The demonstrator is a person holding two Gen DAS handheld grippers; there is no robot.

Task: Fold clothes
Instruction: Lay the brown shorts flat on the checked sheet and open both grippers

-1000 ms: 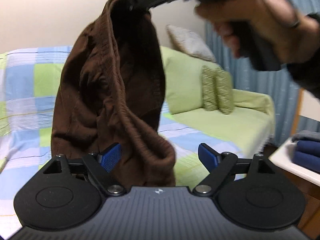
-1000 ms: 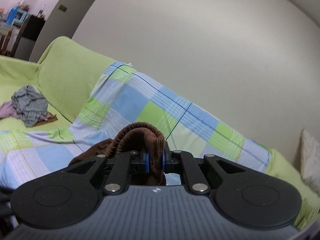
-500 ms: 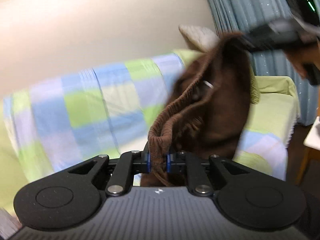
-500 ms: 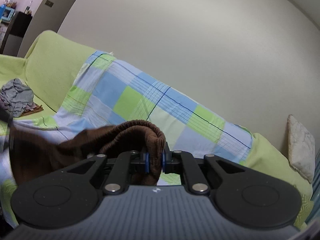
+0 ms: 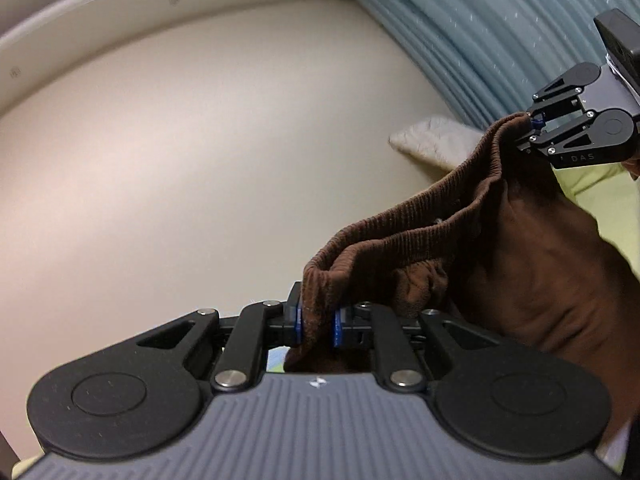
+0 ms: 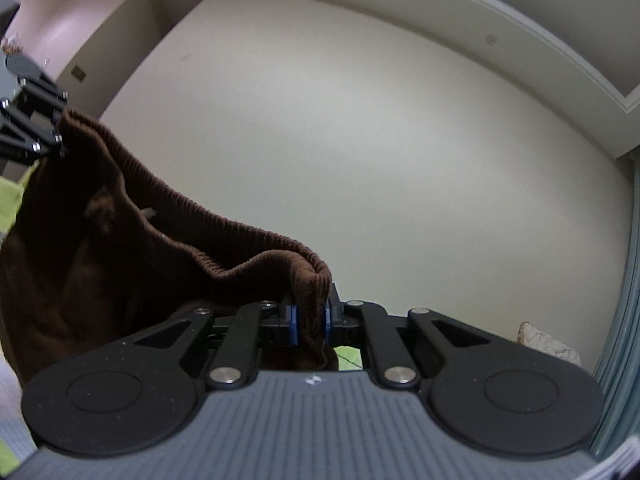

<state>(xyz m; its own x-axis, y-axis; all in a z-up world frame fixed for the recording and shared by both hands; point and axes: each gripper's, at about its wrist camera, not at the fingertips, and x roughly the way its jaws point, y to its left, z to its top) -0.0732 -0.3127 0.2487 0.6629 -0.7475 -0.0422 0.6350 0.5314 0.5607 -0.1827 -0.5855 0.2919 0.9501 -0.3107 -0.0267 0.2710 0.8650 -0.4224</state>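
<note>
right now the brown garment [image 5: 520,248] hangs in the air between my two grippers, stretched along its ribbed waistband [image 5: 404,220]. that band runs in a sagging line from one clamp to the other, and the rest of the cloth drops below it in loose folds, out of sight past the lower edge of both views.

my left gripper [image 5: 317,326] is pinching one end of the waistband: the blue pads [image 5: 339,326] press on a bunched fold of ribbed cloth, which rises in a small hump just above them. my right gripper [image 6: 308,324] is clamped the same way on the other end, its blue pads [image 6: 293,325] squeezed tight around the fabric. from the left wrist view i can see the right gripper up at the right side, its tips buried in the top corner of the cloth; from the right wrist view the left one sits at the far left edge, holding the opposite corner.

behind the garment there is a plain pale wall [image 5: 200,152] with a moulding [image 6: 520,20] near the ceiling. a blue-grey curtain [image 5: 480,32] hangs at the right of the left view, and a whitish cushion [image 5: 432,142] rests on something yellow-green [image 5: 612,200] beside it. a sliver of green checked fabric [image 6: 350,358] shows under the right clamp.
</note>
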